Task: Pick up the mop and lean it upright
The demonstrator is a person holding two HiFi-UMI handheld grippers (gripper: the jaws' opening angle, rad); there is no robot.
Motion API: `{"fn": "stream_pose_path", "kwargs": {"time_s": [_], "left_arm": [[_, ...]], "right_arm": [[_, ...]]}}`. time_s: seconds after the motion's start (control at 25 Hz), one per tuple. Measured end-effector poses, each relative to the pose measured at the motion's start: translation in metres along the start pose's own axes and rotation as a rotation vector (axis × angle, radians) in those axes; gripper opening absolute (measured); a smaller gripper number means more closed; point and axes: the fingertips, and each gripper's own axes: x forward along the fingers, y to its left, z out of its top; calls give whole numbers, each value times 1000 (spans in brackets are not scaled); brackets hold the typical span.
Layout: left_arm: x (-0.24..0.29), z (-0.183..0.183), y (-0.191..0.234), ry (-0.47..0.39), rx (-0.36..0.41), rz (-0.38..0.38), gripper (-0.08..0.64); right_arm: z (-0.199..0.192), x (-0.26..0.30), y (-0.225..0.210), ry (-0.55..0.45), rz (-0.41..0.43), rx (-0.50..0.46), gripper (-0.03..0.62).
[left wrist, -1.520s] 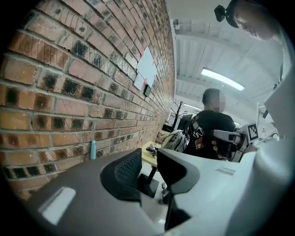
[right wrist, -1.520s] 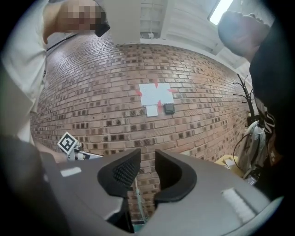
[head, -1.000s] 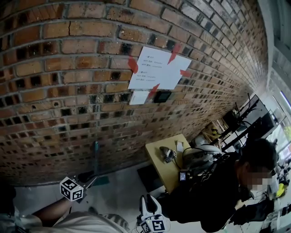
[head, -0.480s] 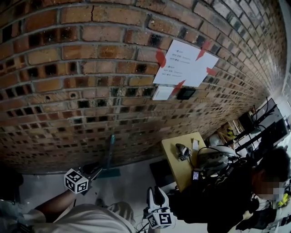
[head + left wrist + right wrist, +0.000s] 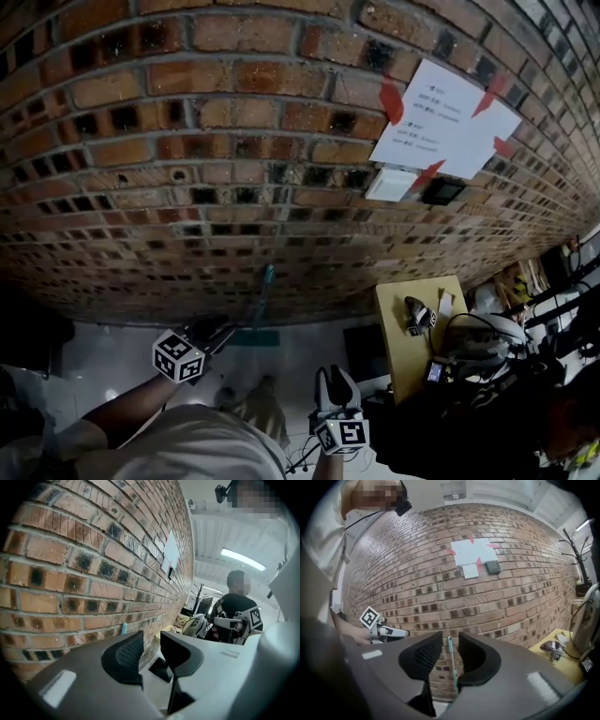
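Teal mop (image 5: 265, 286) untouched, hand-held grippers (image 5: 225, 327) (image 5: 336, 377) ajar, empty

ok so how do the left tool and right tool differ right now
Place: the left tool is up by the brick wall, close to the mop. The right tool sits farther back, nearer the yellow table.
Aim: in its own view, the right tool frames the distant mop handle in the gap between its jaws. The left tool has the handle tip just outside its jaw.
Shared: both have jaws slightly apart, nothing gripped.
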Motion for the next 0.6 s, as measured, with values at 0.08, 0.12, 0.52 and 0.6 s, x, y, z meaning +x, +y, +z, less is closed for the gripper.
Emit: {"fn": "stream_pose_path", "kwargs": {"time_s": [0.08,0.12,0.52,0.6], "left_arm": [[5,6,2,-12,-24,24,129],[6,8,2,-14,-32,37,129],[38,55,-5,-72,-49,139,129],[44,63,-6,-83,-42,161,129]], "right_arm": [[2,17,-3,-2,48,10,101],[1,25,-4,7,70,7,101],[-2,98,-19,132,301,-102,114],[0,110,-21,139,336,-114,116]]}}
